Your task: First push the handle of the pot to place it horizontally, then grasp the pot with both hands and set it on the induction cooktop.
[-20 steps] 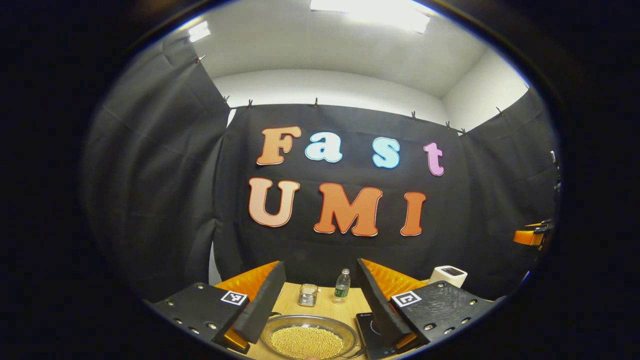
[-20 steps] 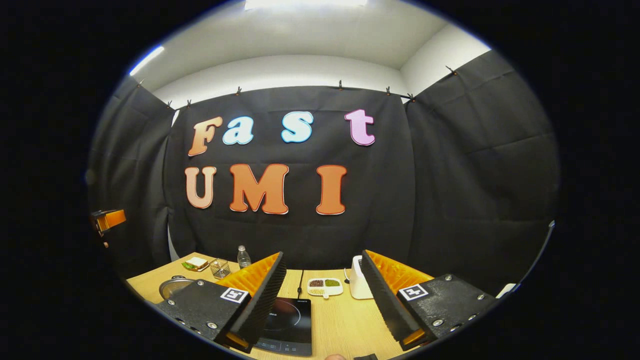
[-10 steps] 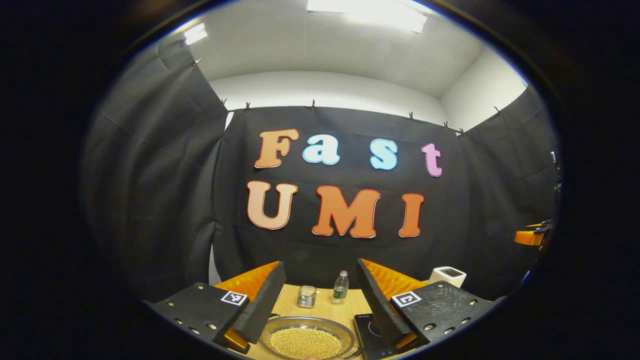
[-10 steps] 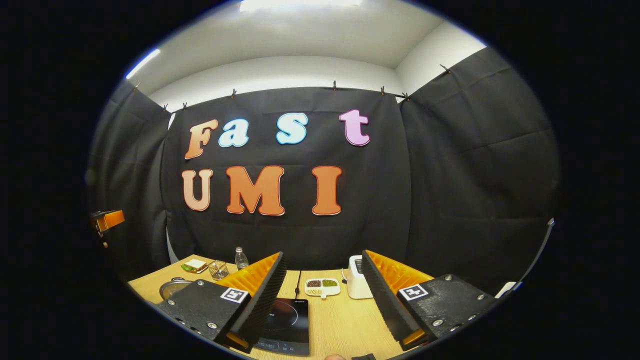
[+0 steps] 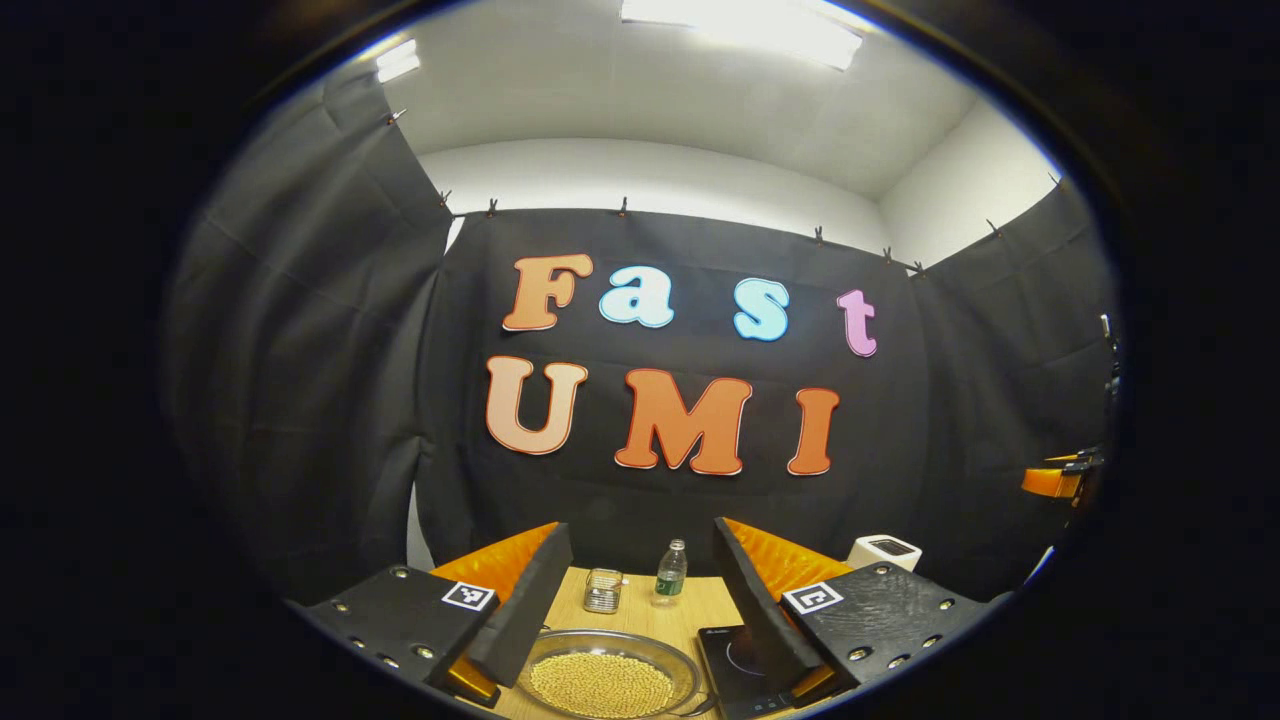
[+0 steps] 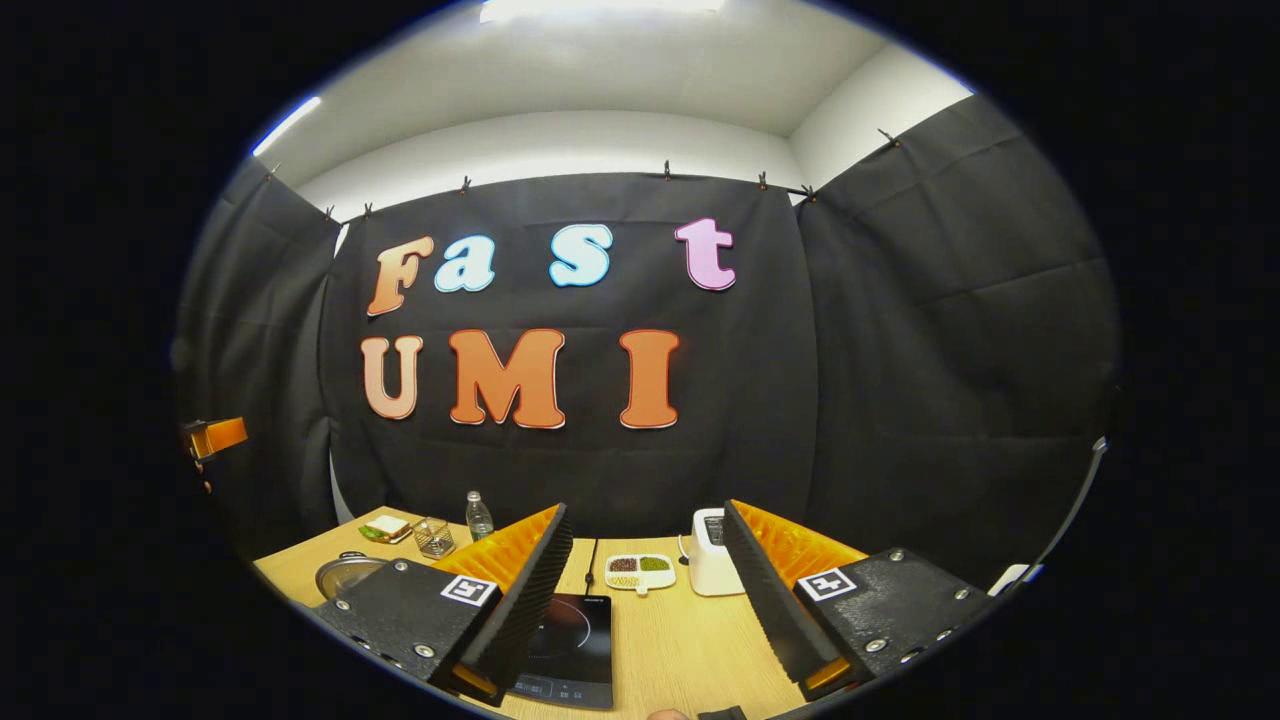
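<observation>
Left gripper point(image 5: 632, 612) fingers spread apart, holding nothing, above the pot point(image 5: 608, 680) of yellow beans on the wooden table point(image 5: 690, 600); cooktop point(image 5: 735, 655) just right of pot. Right gripper point(image 6: 650, 600) also spread wide, empty, over the cooktop; pot rim at far left, toaster point(image 6: 712, 552) behind.

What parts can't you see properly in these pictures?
- Pot, left gripper view: its near rim is cut off by the picture's edge and its handle can't be made out; in the right gripper view the left finger of the right claw hides most of it.
- Induction cooktop, left gripper view: partly behind the right finger of the left claw.
- Divided dish, right gripper view: contents too small to name.
</observation>
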Demonstrator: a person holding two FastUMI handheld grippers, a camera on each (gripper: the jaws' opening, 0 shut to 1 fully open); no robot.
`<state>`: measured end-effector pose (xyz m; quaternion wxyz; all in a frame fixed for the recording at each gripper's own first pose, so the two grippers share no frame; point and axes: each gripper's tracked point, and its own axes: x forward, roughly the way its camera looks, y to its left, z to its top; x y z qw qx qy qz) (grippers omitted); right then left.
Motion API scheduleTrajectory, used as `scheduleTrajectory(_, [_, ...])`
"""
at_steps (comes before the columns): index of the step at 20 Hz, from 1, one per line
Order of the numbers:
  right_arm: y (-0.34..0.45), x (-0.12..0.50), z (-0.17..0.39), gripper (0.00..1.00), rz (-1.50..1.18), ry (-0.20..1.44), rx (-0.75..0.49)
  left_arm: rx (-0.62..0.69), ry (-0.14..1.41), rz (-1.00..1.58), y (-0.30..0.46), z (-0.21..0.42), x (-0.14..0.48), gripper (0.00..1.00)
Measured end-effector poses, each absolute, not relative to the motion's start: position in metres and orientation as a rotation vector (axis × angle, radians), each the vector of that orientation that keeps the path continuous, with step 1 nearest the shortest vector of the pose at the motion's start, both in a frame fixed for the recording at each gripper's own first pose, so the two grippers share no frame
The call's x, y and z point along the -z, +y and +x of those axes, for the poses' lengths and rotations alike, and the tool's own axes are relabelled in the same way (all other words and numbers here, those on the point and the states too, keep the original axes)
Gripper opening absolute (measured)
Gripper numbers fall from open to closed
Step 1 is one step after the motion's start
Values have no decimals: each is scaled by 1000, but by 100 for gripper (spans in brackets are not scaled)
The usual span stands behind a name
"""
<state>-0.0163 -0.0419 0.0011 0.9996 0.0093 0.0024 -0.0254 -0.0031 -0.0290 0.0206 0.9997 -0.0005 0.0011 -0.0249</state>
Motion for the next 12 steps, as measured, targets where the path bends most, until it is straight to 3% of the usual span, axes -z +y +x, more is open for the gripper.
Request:
scheduleTrajectory(4, [-40,4,-17,94,23,20,44,5,24,12,-12,-6,-16,91])
scheduleTrajectory(6, [-40,4,-18,94,22,19,43,5,20,12,-11,-7,-18,78])
scheduleTrajectory(7, [-40,3,-19,94,23,18,44,21,24,3,-13,-8,-18,65])
scheduleTrajectory(12, [-37,3,-18,94,24,16,41,40,50,-8,-7,-8,-8,37])
